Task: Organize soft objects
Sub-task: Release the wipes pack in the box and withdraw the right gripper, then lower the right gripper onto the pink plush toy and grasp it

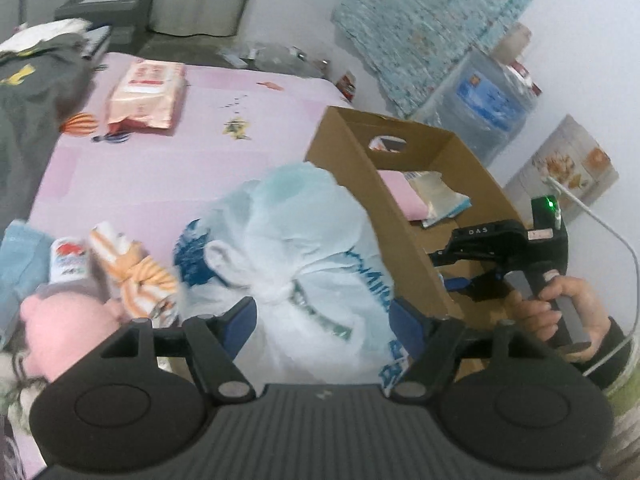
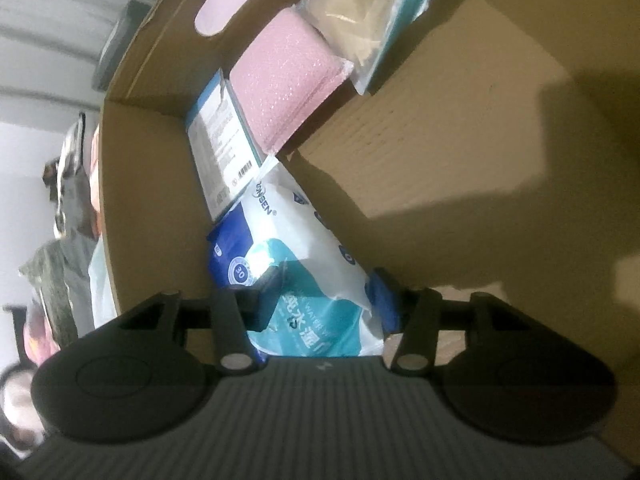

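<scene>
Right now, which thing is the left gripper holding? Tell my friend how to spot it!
Find the cardboard box on the pink bed sheet. Against its outer wall sits a knotted white plastic bag with blue print, between the left gripper's fingers. It's bigger and puffier than the striped cloth beside it.

Matt corrugated cardboard box [image 1: 404, 216], crinkly plastic bag [image 1: 296, 240] (semi-translucent)
</scene>
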`<state>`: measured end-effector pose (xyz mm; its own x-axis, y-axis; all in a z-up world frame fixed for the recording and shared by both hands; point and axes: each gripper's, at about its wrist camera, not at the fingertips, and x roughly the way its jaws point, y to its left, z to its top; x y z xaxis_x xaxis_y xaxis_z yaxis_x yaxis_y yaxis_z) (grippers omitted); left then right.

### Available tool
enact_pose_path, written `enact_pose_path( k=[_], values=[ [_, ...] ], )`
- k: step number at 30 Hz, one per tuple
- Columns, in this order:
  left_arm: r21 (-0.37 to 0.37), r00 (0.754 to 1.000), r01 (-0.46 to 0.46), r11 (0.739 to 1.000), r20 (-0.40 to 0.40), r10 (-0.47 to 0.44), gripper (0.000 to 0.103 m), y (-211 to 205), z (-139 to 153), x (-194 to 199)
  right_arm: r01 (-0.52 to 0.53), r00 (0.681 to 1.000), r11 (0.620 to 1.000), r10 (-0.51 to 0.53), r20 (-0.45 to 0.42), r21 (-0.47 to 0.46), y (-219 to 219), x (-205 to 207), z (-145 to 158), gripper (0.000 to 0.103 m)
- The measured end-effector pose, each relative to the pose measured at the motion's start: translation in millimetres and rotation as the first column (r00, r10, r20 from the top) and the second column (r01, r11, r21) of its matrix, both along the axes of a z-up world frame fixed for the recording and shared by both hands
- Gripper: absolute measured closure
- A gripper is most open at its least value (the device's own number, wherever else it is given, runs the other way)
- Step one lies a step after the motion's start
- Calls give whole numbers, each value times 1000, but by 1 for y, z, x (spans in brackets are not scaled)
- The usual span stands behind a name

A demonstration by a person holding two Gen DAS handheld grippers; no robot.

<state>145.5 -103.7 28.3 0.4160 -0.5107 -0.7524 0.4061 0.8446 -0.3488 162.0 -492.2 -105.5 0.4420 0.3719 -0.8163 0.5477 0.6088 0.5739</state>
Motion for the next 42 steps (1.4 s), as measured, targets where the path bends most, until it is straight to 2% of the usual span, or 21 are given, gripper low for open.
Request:
enact_pose_path(
  k=[3,5,7,10,14,19,23,26,30,36,39,42],
  values=[
    [-4,999,-31,1000,17,31,28,13,-1,-9,32,999,999,-32,5,18,3,-3,-1,53],
    [10,998,-49,999,47,49,25,20,1,-17,26,1000,1000,-26,17,-4,5,-5,4,53],
    [23,994,-71,997,87,69,23,31,4,-25,24,999,998,-21,49,-60,4,-9,17,45],
    [51,983,-115,992,153,106,20,51,10,-39,42,991,990,-25,128,-138,1,-22,43,33],
    [94,957,-201,975,230,175,18,78,16,-57,43,969,982,4,249,-182,5,-41,83,29],
    [109,915,-317,942,296,274,17,113,18,-71,-71,908,977,147,391,-202,52,-47,129,22],
    [122,892,-379,917,314,326,17,134,13,-74,-223,846,967,254,469,-120,105,-34,146,21],
    [146,880,-415,898,315,356,18,143,8,-73,-352,796,934,335,505,-64,152,-22,147,21],
    [156,874,-433,888,314,371,18,150,0,-76,-459,769,889,397,500,0,211,0,139,21],
    [145,898,-399,905,261,354,22,146,-20,-78,-577,743,816,510,433,29,279,27,116,21],
    [143,906,-376,915,264,331,26,137,-28,-77,-606,750,793,547,372,58,304,38,100,21],
    [146,913,-348,926,276,300,26,127,-36,-72,-601,773,795,552,312,82,321,53,77,21]
  ],
)
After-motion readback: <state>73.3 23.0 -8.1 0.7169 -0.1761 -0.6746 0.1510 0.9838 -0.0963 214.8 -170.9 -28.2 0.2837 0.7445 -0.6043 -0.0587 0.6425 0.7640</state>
